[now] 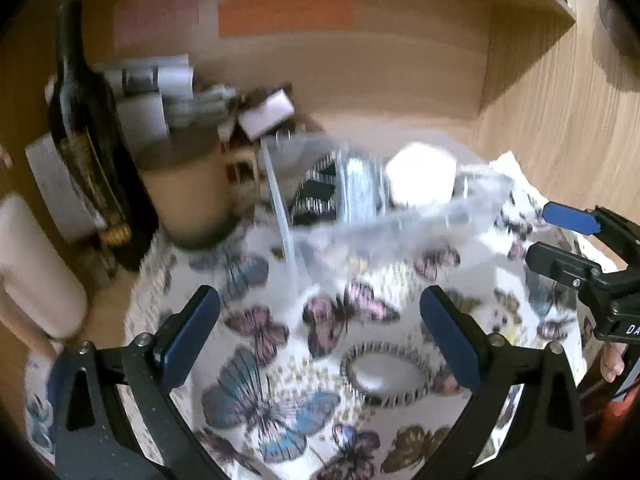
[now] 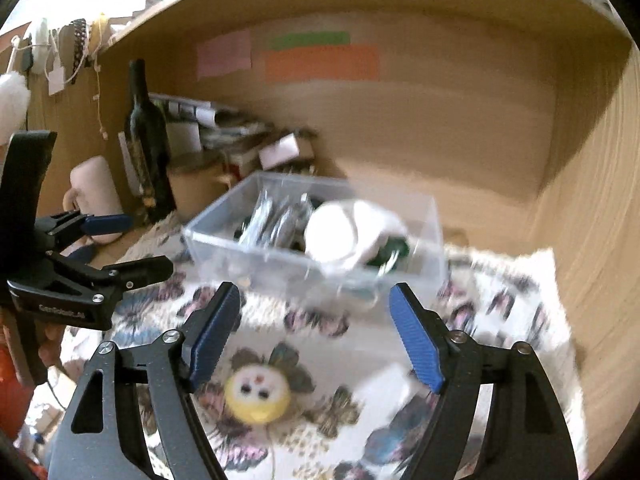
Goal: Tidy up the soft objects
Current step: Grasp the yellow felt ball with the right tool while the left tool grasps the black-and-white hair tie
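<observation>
While both my jaws stand wide and hold nothing, my left gripper (image 1: pixel 320 328) hovers over a striped hair tie (image 1: pixel 386 372) on the butterfly cloth (image 1: pixel 256 396), my right gripper (image 2: pixel 314 336) over a yellow plush face (image 2: pixel 257 398). Beyond sits the clear bin (image 2: pixel 256 252); next, I judge, comes a pickup.

The left gripper (image 1: pixel 320 320) has two black arms with a matte, slightly grainy surface, and each arm has a triangular opening. Its fingers (image 1: pixel 188 336) carry dark blue pads — ribbed in fine lines. Silver round screws sit at the joints. The right gripper (image 2: pixel 314 332) has the same build, with brighter blue ribbed pads (image 2: pixel 416 340). On its body white letters show, partly cut off. A bit of skin — fingertips (image 1: pixel 612 364) — and orange-red cloth appear beside it.
</observation>
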Demonstrator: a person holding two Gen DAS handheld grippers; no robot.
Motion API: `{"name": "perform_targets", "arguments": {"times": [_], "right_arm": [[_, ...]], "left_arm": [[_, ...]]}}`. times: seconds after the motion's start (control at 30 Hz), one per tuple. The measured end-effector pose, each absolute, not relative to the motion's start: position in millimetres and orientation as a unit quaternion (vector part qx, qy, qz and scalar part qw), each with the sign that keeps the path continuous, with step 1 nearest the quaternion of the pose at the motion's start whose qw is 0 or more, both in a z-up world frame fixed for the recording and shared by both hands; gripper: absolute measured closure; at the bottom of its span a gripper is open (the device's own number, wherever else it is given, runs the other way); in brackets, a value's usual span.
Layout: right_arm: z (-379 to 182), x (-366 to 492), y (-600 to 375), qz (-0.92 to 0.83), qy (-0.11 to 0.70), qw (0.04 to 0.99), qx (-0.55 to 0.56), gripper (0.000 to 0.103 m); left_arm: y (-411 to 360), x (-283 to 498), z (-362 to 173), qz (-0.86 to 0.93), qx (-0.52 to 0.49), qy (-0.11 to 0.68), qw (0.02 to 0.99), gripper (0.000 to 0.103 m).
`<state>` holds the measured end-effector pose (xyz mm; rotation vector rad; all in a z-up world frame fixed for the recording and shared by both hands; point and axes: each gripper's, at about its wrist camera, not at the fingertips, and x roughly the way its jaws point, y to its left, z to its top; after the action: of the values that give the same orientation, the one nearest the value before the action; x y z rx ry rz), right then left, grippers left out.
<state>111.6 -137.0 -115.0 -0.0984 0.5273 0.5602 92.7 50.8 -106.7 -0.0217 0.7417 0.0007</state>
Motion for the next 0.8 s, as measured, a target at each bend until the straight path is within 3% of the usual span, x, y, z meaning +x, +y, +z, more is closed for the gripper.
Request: {"name": "perform_targets", "arguments": {"times": [0.1,0.17,0.3,0.47,0.6,0.73,0.8], "right_arm": [[-133,110,-137,0.277,0.286,0.917,-0.036,0.028],[-143,107,-136,0.281,0.301,0.911,-0.03,0.028],[-163,103,-128,0.289,0.33,0.898,-0.028,0.028],[-176,100,-121,0.298,0.346,0.889,-0.036,0.028],[-180,102,-118,0.303,0.355,0.884,-0.038,0.046],[-180,100,-116,0.314,0.353,0.88,-0.041,0.06],[-179,98,-115,0.312,0.347,0.883,-0.045,0.06]], "left_arm": [[49,86,-123,-0.002,-0.017,0.375,0.927,0.003],[48,84,-130,-0.007,-0.018,0.384,0.923,0.017],[45,85,-146,-0.021,-0.03,0.408,0.912,0.027],[42,91,-158,-0.034,-0.035,0.43,0.901,0.054],[37,94,-165,-0.038,-0.026,0.439,0.897,0.071],[33,93,-165,-0.041,-0.018,0.44,0.897,0.096],[32,91,-163,-0.043,-0.018,0.437,0.898,0.096]]}}
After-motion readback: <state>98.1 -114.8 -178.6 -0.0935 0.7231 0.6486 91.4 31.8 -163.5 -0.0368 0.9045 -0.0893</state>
